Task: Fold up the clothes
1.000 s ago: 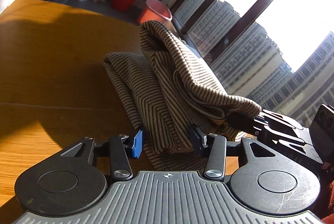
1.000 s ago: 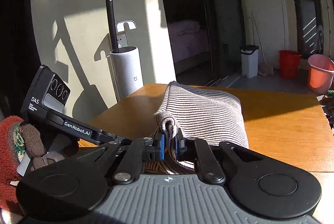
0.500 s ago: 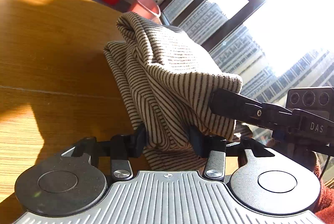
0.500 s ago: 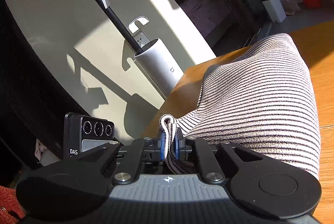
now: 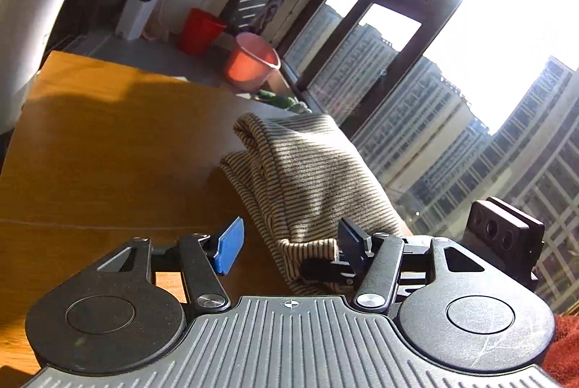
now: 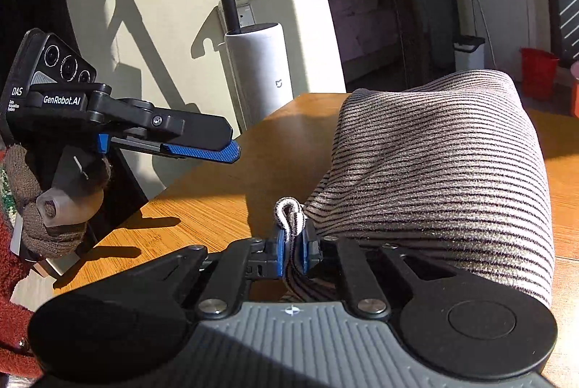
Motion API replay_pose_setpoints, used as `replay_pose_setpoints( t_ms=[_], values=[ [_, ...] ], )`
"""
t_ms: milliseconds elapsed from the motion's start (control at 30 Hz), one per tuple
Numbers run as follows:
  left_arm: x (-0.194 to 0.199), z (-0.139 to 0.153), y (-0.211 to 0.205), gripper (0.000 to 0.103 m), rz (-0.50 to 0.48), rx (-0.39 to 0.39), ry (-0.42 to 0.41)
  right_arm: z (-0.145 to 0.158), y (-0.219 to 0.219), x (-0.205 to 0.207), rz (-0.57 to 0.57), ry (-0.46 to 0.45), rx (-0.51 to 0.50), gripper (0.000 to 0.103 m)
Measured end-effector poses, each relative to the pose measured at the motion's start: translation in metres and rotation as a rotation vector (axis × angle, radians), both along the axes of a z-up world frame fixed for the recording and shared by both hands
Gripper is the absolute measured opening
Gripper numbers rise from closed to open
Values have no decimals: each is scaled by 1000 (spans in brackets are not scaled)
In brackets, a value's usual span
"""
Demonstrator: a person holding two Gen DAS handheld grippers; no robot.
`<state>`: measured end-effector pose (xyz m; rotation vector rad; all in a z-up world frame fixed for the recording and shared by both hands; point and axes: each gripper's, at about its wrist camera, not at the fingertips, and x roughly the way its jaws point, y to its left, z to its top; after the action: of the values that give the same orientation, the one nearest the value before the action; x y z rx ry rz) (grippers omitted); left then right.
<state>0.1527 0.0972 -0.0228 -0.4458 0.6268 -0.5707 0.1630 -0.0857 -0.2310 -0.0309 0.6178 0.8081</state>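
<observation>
A striped beige-and-black garment (image 5: 307, 171) lies folded in a thick bundle on the wooden table (image 5: 108, 153). My left gripper (image 5: 289, 241) is open, its blue pad left of the cloth's near end, empty. In the right wrist view the left gripper (image 6: 217, 149) hovers open above the table, left of the garment (image 6: 434, 178). My right gripper (image 6: 293, 248) is shut on a bunched corner of the garment near the table's front edge. It also shows in the left wrist view (image 5: 325, 270), under the cloth's near end.
The table edge runs close to the garment's right side, with a large window (image 5: 434, 80) beyond. A white cylinder stand (image 6: 258, 73) stands off the table's far corner. A red bucket (image 5: 199, 30), a pink basin (image 5: 253, 62) and a white bin (image 5: 139, 10) sit on the floor.
My left gripper opened and drew back from the cloth, which dropped lower onto the table. My right gripper stayed shut on its corner and came down with it.
</observation>
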Motion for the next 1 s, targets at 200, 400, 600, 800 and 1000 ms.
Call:
replay_pose_setpoints(
  t_ms=[200, 400, 600, 800, 1000],
  values=[
    [46, 8, -72, 58, -116, 81, -25, 1, 14, -14, -7, -94, -99, 10],
    [74, -16, -103, 51, -172, 176, 10, 29, -26, -29, 64, -146, -25, 81],
    [70, -27, -90, 47, -168, 143, 15, 55, -101, -17, -56, -96, 138, 103],
    [62, -29, -85, 46, -159, 139, 7, 27, -146, 60, -343, 200, 353, 103],
    [48, -31, -77, 47, -151, 159, 8, -3, -128, 85, -298, 361, 491, 103]
  ],
)
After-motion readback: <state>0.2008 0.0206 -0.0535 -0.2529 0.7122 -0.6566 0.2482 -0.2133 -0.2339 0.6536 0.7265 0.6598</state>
